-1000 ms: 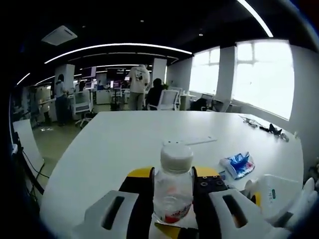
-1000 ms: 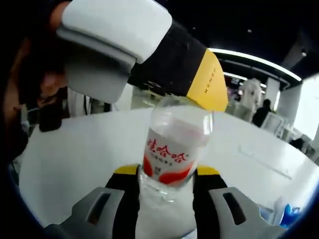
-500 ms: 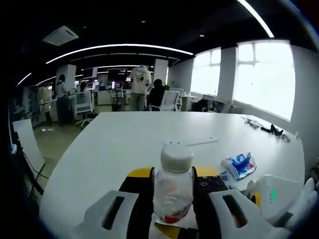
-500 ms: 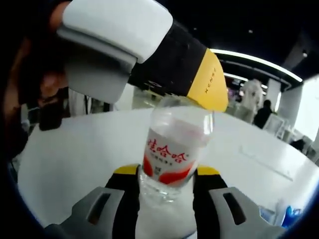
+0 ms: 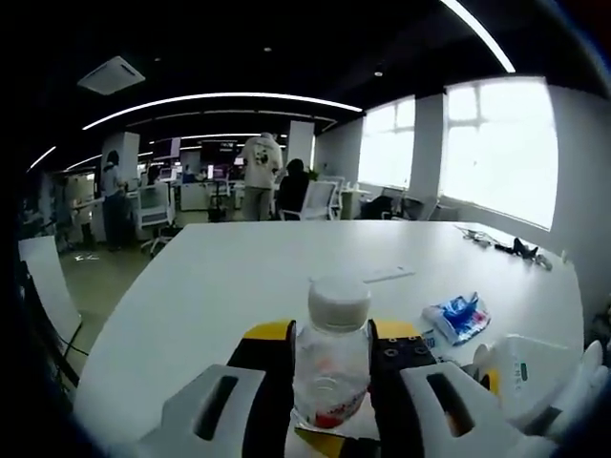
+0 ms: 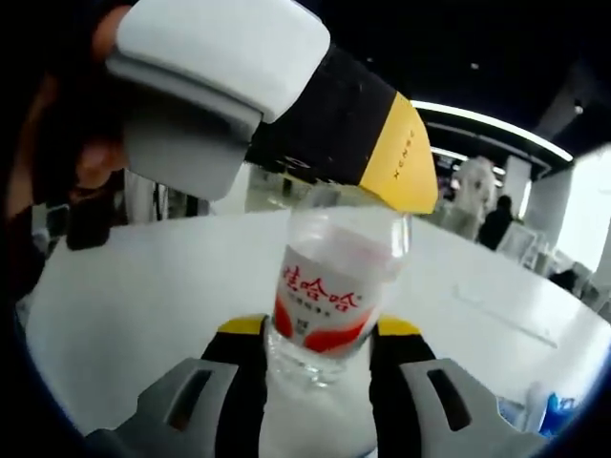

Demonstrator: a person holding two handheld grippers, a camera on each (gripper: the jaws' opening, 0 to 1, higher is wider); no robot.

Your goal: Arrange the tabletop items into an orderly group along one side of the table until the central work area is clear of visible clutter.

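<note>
Left tongs (image 5: 331, 382), lower centre of the left gripper view, clamp a clear water bottle (image 5: 331, 363) with a white cap above the white table (image 5: 220, 286). Right tongs (image 6: 320, 367), lower centre of the right gripper view, clamp the same bottle near its red label. A blue packet (image 5: 456, 316) lies on the table at right.

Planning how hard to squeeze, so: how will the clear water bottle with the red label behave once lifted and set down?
The bottle looks thin, clear plastic, so it probably dents under a hard squeeze. It appears nearly empty, so likely light. Tall and narrow with a white cap, it may tip easily when set on the table.
</note>
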